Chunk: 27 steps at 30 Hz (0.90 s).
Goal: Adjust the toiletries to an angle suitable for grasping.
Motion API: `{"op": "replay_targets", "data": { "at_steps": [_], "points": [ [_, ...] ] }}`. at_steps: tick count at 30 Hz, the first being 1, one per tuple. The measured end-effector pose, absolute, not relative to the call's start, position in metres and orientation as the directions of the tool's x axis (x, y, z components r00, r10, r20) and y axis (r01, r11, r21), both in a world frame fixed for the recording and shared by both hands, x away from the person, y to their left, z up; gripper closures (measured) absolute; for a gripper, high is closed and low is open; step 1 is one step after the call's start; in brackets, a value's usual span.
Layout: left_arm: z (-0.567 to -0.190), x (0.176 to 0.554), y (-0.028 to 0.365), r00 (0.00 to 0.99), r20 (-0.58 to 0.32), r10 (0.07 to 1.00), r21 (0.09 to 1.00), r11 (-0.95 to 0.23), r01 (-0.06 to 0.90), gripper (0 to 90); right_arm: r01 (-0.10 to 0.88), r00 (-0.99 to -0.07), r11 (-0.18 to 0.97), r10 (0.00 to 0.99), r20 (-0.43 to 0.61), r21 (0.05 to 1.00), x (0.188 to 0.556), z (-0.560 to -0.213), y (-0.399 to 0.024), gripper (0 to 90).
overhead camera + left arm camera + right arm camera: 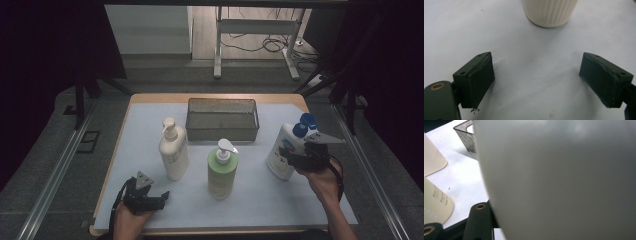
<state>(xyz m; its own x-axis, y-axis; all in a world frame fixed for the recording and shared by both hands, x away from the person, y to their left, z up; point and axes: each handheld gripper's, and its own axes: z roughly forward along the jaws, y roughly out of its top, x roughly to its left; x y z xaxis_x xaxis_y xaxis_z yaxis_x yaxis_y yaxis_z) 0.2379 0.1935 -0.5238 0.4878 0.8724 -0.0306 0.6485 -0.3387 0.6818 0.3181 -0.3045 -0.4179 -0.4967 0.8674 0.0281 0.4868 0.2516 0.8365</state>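
1. Left gripper (159, 196): low at the table's near left corner, jaws spread wide with only bare white mat (531, 62) between them; holds nothing. The cream pump bottle (173, 151) stands ahead of it, apart.
2. Green pump bottle (222, 170): upright mid-table, untouched.
3. Right gripper (290, 156): jaws about half apart around the white bottle with blue cap (285, 150), which tilts at the table's right; the pads are hidden, so I cannot tell if they press.

Dim high view w/ dark edges; white bottle (564, 180) blurred, out of focus up close.
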Motion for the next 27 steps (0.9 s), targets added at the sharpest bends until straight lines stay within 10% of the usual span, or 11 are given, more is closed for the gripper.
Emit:
{"op": "replay_targets", "data": {
  "at_steps": [27],
  "points": [
    [-0.524, 0.238, 0.193, 0.488, -0.031, 0.872, 0.681, -0.339, 0.649, 12.0, 0.448, -0.562, 0.270, 0.826, 0.034, 0.852, 0.329, -0.370, -0.266, 40.3]
  ]
}}
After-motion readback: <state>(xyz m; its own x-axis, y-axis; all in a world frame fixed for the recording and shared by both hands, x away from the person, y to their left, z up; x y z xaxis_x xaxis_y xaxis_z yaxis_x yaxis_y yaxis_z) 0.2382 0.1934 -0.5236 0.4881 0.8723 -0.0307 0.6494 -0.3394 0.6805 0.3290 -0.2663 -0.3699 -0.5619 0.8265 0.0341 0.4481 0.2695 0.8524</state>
